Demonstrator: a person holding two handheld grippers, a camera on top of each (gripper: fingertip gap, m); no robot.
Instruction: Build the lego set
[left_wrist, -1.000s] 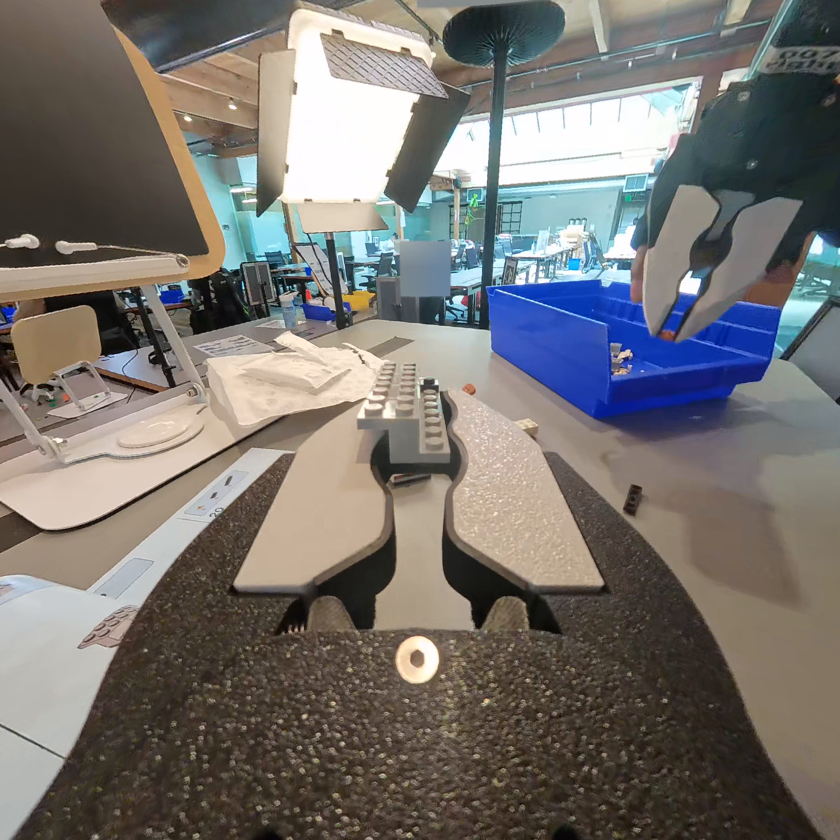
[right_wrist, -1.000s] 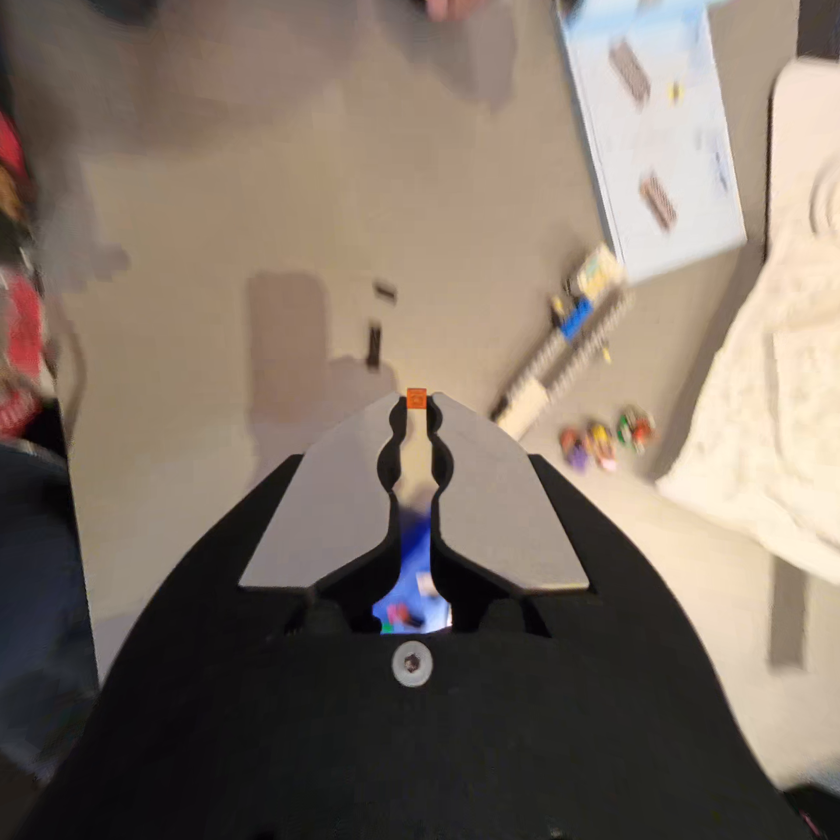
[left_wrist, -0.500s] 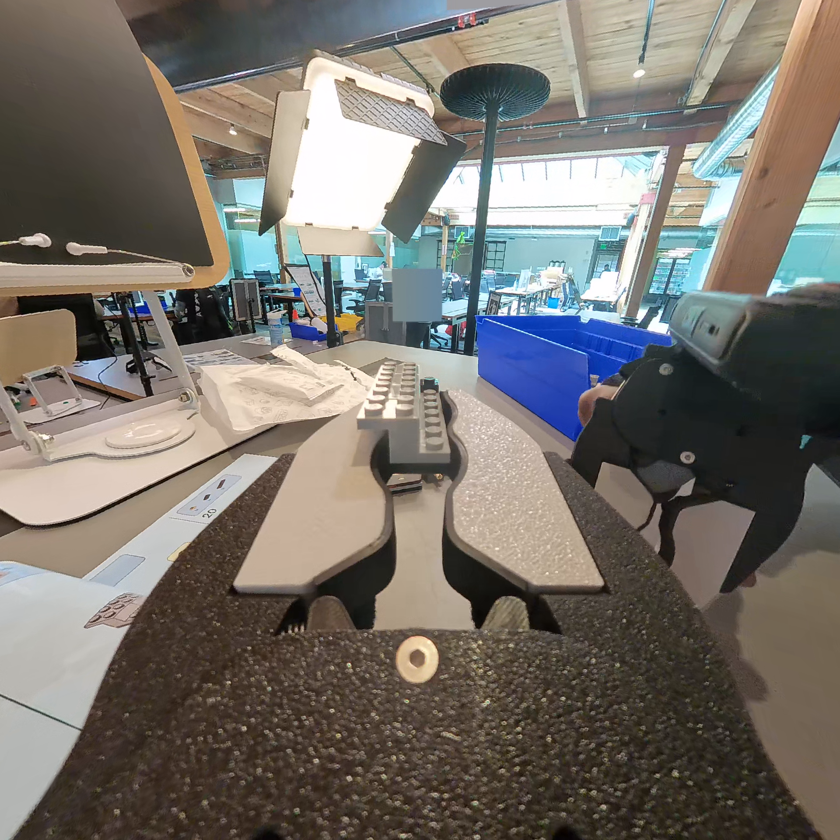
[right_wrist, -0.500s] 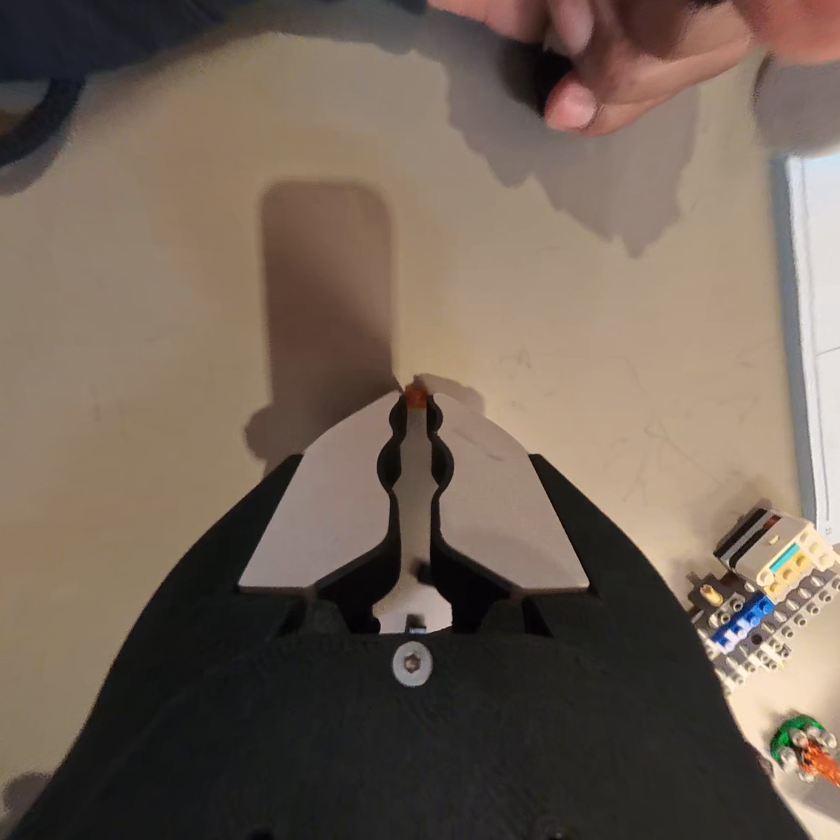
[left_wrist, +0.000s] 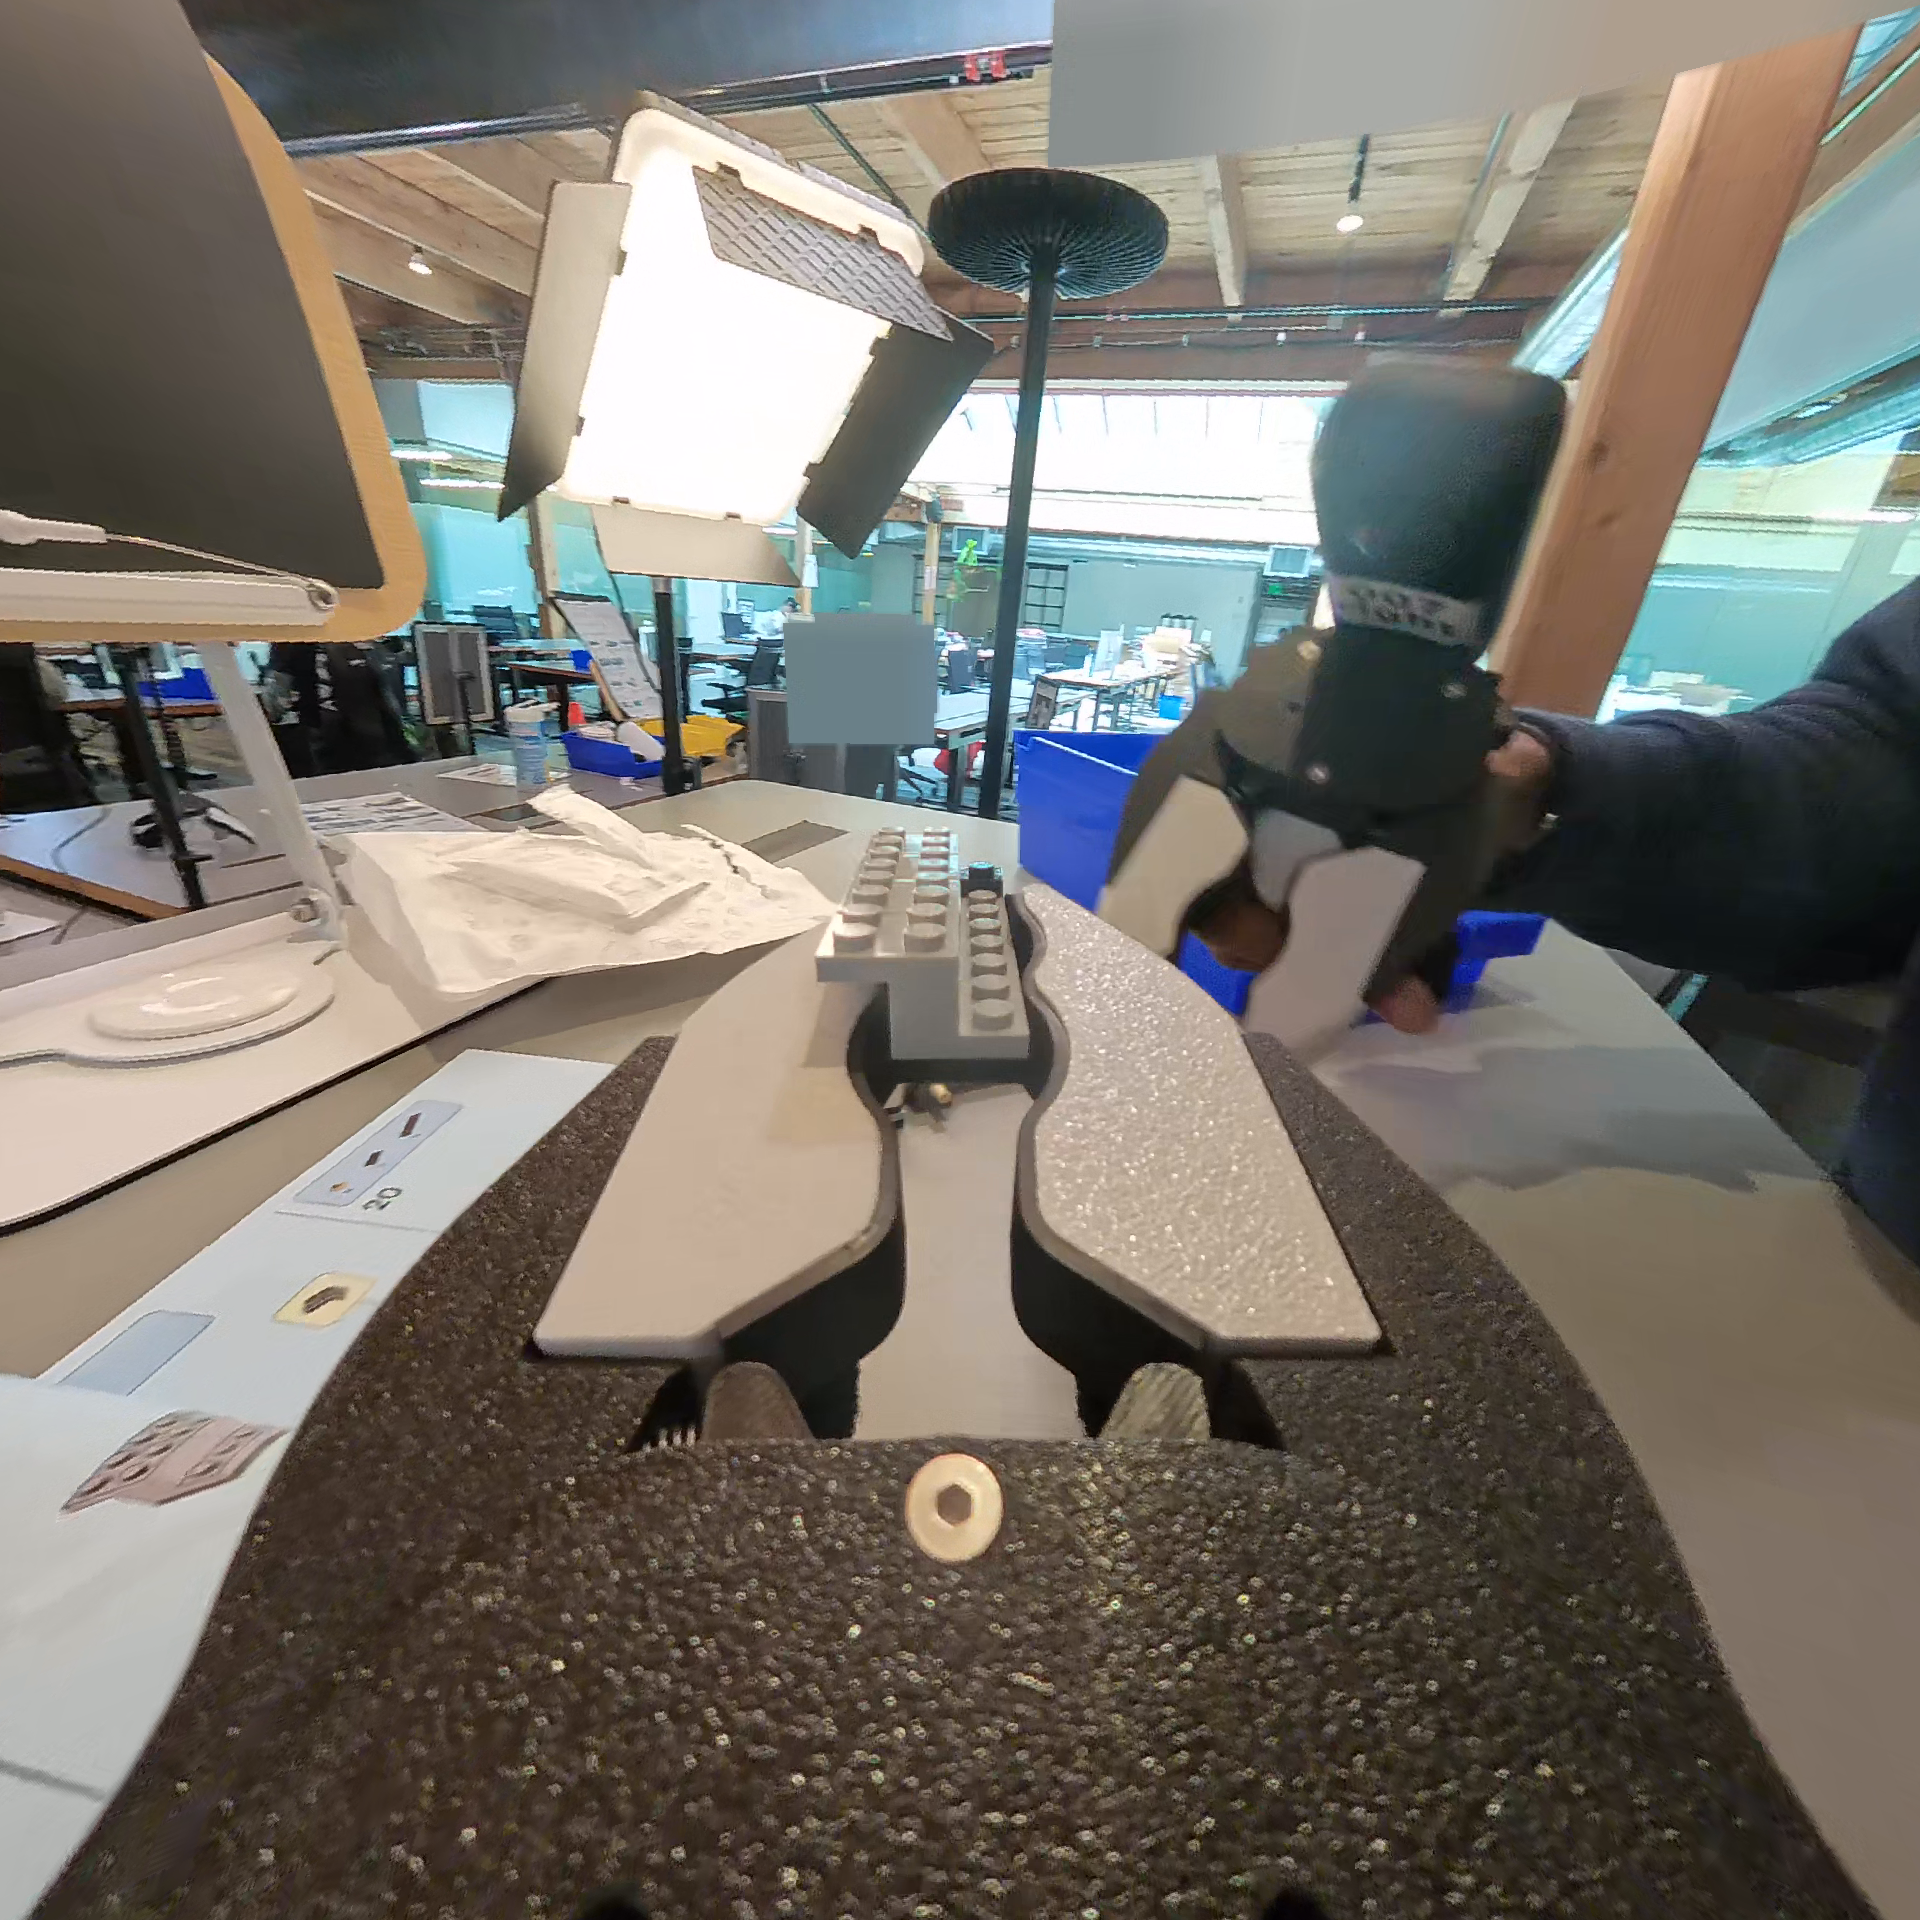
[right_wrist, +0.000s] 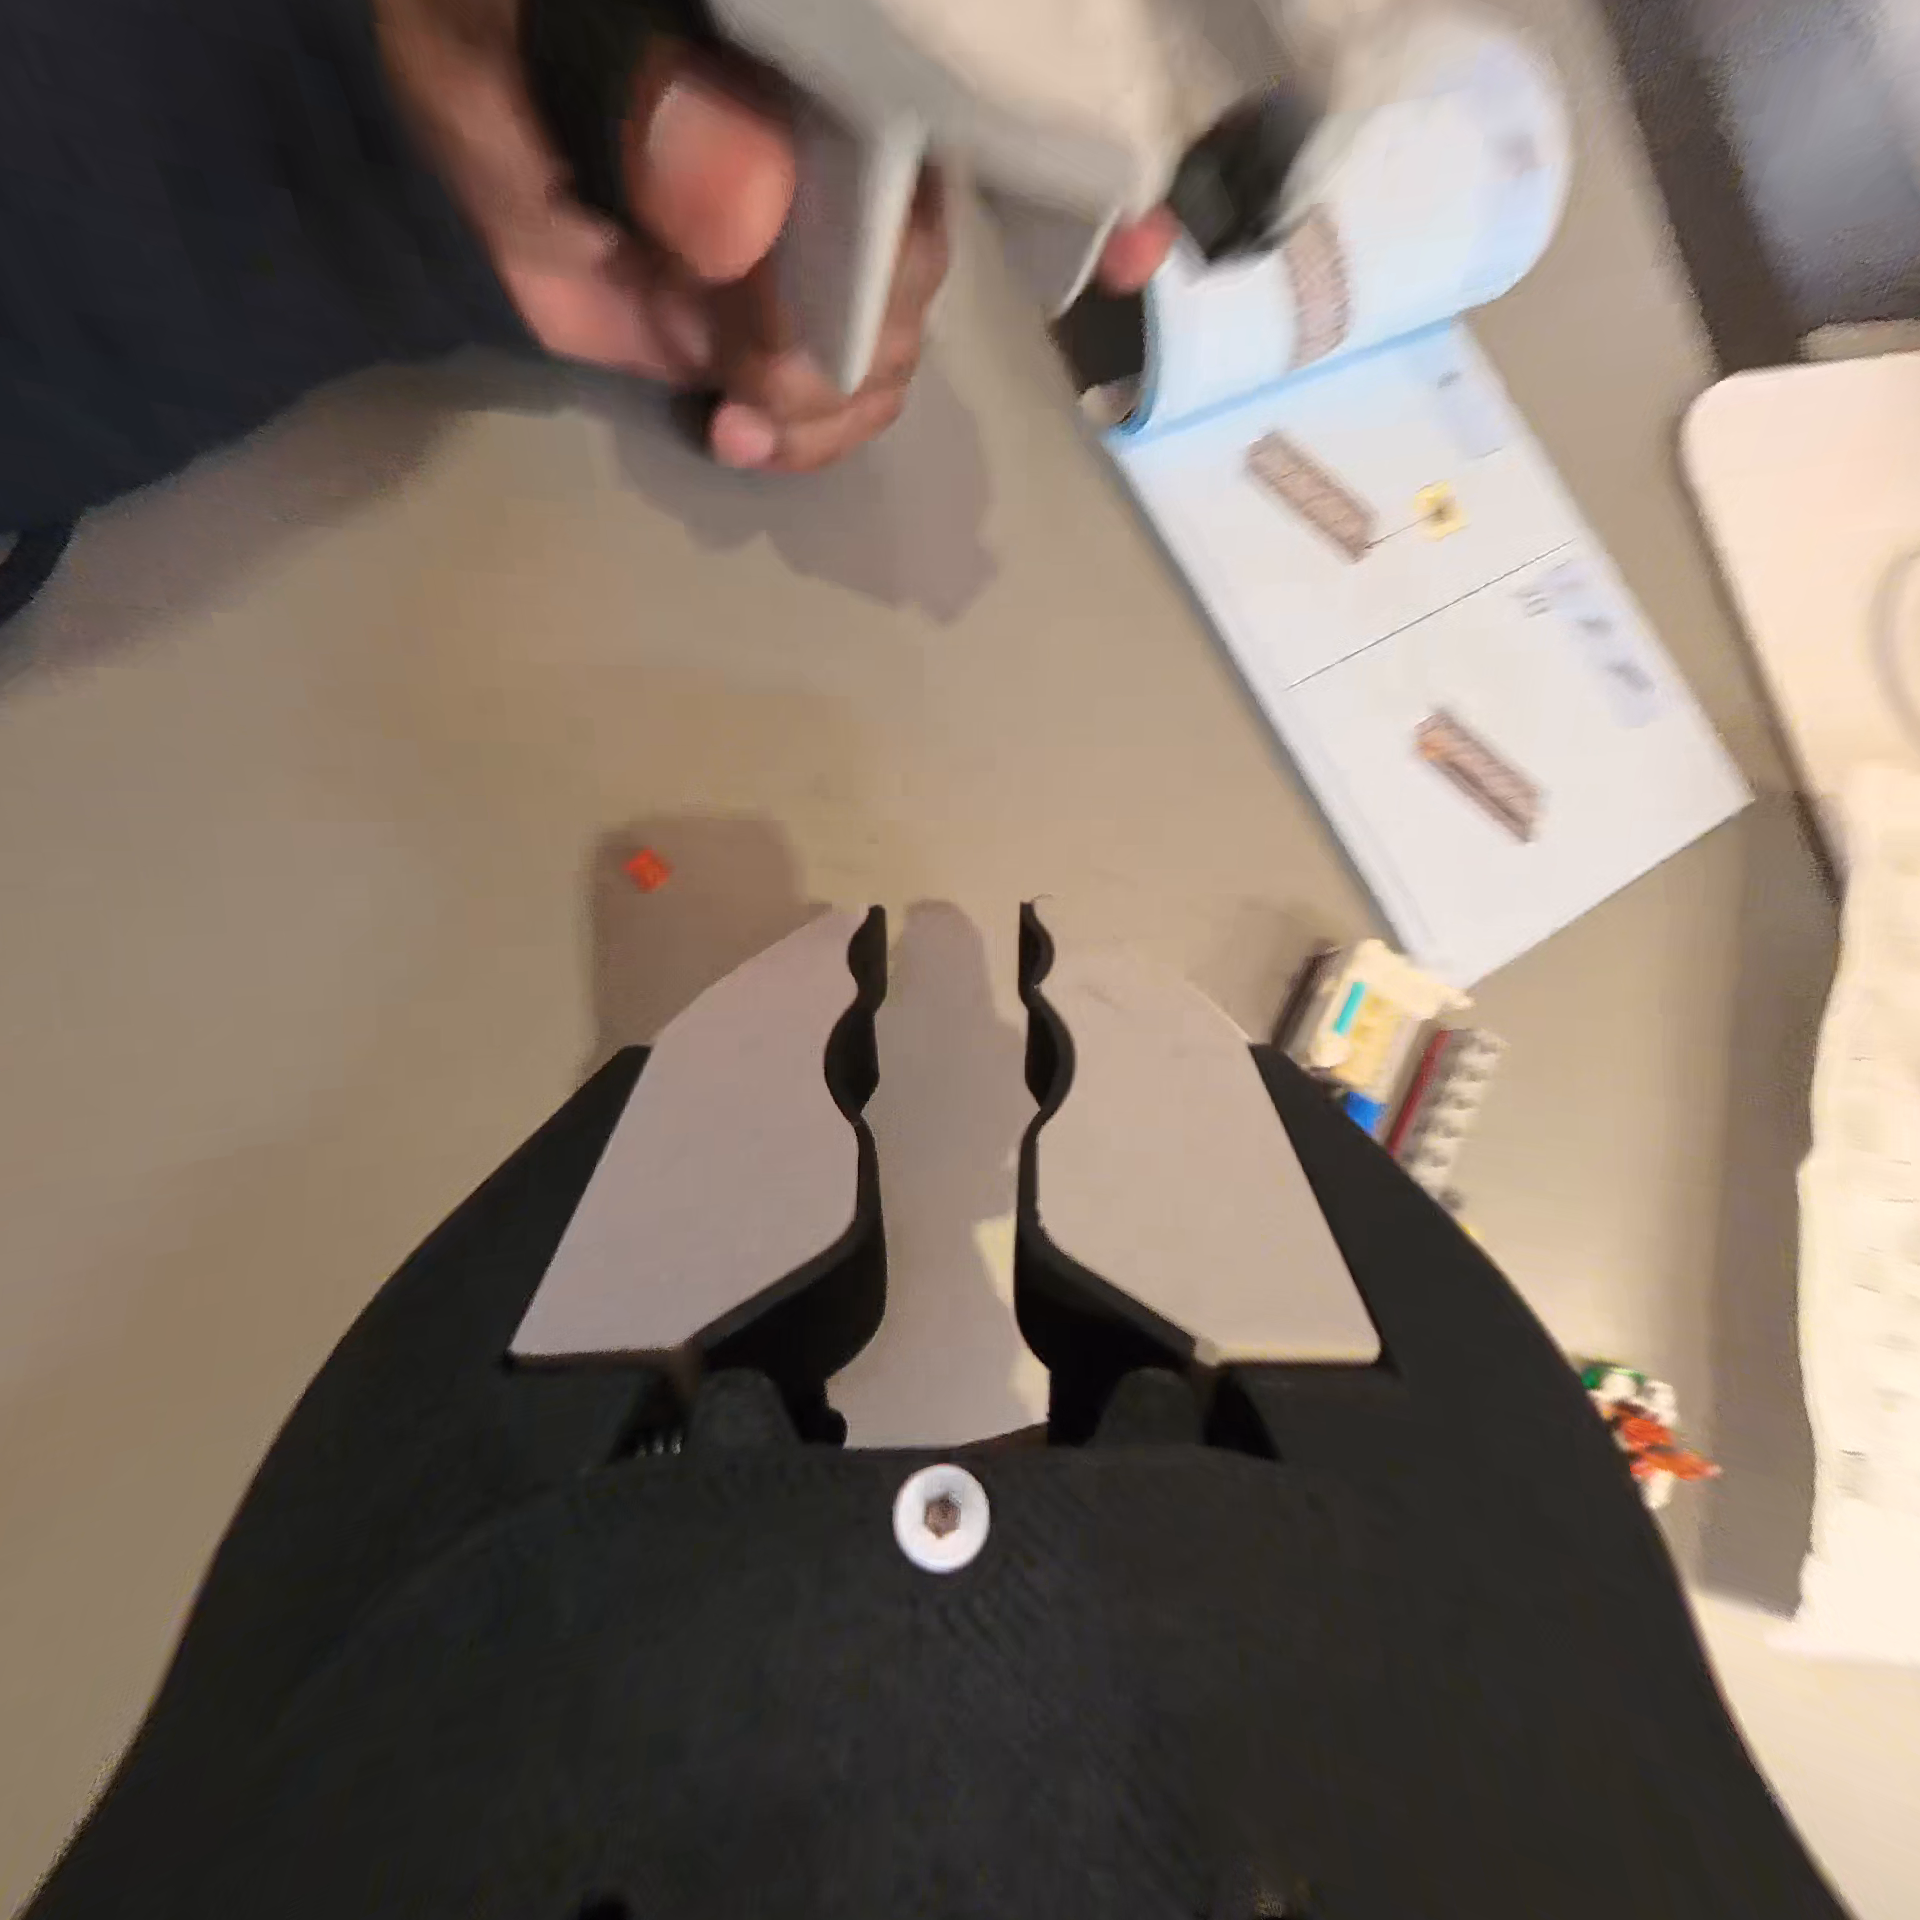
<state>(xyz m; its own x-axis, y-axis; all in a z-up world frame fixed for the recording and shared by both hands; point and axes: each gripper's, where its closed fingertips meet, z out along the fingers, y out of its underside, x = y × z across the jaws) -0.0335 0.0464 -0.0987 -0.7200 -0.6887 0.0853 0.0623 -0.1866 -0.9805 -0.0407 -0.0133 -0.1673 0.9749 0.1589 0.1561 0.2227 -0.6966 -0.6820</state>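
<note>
My left gripper (left_wrist: 940, 940) is shut on a grey Lego assembly (left_wrist: 935, 935), a long studded plate on a grey brick, and holds it level above the table. A small black piece (left_wrist: 979, 878) sits at its far end. My right gripper (right_wrist: 951, 914) is open with nothing between its fingers, and points down at the table. A tiny orange piece (right_wrist: 646, 869) lies on the table to the left of its fingertips. The right gripper also shows in the left wrist view (left_wrist: 1205, 966), jaws apart, in front of the blue bin (left_wrist: 1070, 821).
An open instruction booklet (right_wrist: 1455, 623) lies at the right, with a partly built model (right_wrist: 1382, 1049) below it and small coloured pieces (right_wrist: 1642, 1423) nearer. A white paper bag (left_wrist: 582, 894), a white stand base (left_wrist: 187, 997) and a light panel (left_wrist: 727, 353) are on the left. Left tips to right tips: about 10 cm. The tiny orange piece (right_wrist: 646, 869) lies some 8 cm from my right tips, 15 cm from my left tips.
My right gripper carried the orange piece down to the table, opened and let it go; it now lies left of the fingertips. My left gripper kept hold of the grey assembly.
</note>
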